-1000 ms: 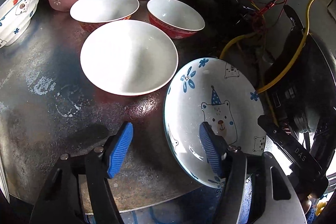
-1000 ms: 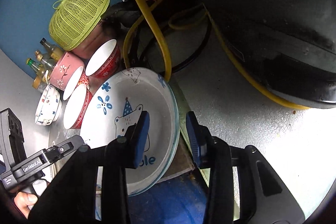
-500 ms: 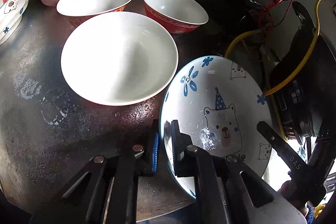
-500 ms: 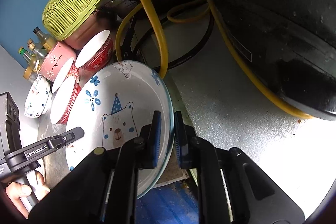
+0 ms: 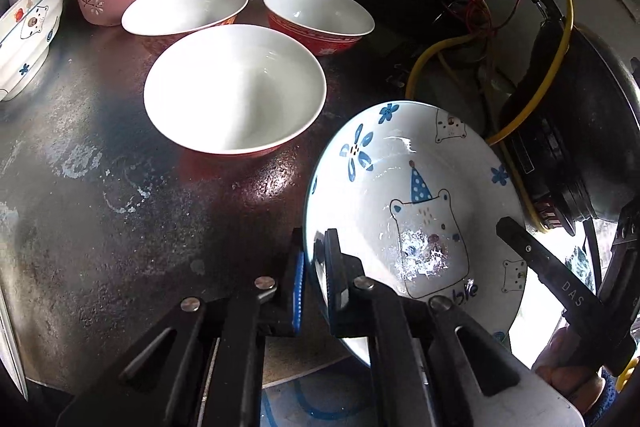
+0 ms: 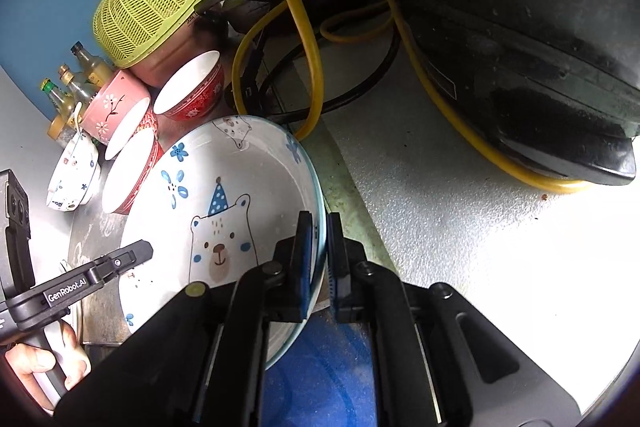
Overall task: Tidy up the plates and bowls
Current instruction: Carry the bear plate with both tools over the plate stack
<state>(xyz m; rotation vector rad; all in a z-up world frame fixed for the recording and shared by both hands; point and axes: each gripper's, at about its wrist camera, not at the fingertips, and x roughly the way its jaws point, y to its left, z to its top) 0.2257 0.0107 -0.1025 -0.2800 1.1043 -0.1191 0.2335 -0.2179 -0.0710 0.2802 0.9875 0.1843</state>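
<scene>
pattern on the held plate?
White plate, blue flowers, party-hat bear; clearest in right wrist view.

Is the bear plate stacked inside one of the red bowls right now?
No, the bear plate sits apart from the red bowls, its rim pinched by the left gripper.

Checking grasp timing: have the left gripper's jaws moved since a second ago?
Yes. The left gripper has closed from straddling the tabletop and bear plate onto the plate's rim.
</scene>
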